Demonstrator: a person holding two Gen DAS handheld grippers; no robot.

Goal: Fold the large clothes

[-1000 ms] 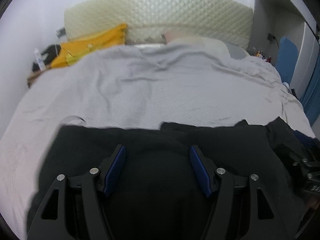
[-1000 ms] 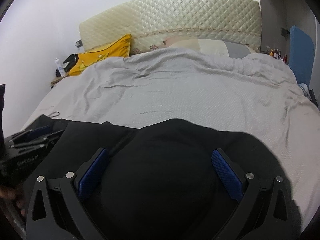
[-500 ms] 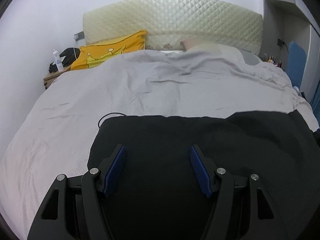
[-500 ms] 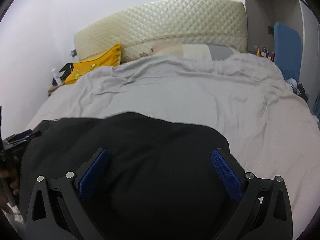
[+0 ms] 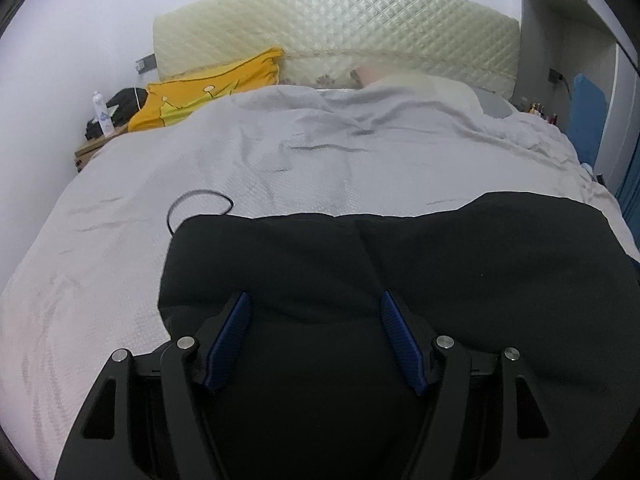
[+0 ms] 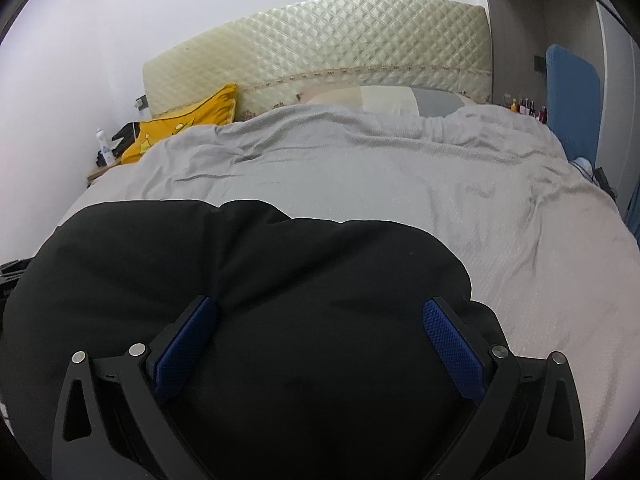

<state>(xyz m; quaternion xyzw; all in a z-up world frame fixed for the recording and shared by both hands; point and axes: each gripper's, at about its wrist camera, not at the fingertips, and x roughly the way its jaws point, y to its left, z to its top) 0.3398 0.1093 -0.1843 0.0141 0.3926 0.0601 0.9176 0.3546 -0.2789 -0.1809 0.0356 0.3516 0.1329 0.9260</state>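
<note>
A large black garment lies on the near part of the grey bedspread, folded over, with a seam line running down its middle. It also fills the lower part of the right wrist view. My left gripper is open and hovers over the garment's left portion, its blue pads apart with nothing between them. My right gripper is open wide over the garment's right portion, also empty.
A thin black cord loop lies on the bedspread by the garment's far left corner. A yellow pillow and a quilted headboard stand at the far end. A nightstand with a bottle is at the far left. A blue chair stands to the right.
Both grippers stayed open. The left view has shifted leftward and the right view rightward along the garment, which now lies flatter and spread wider; the other gripper has slipped out of each view.
</note>
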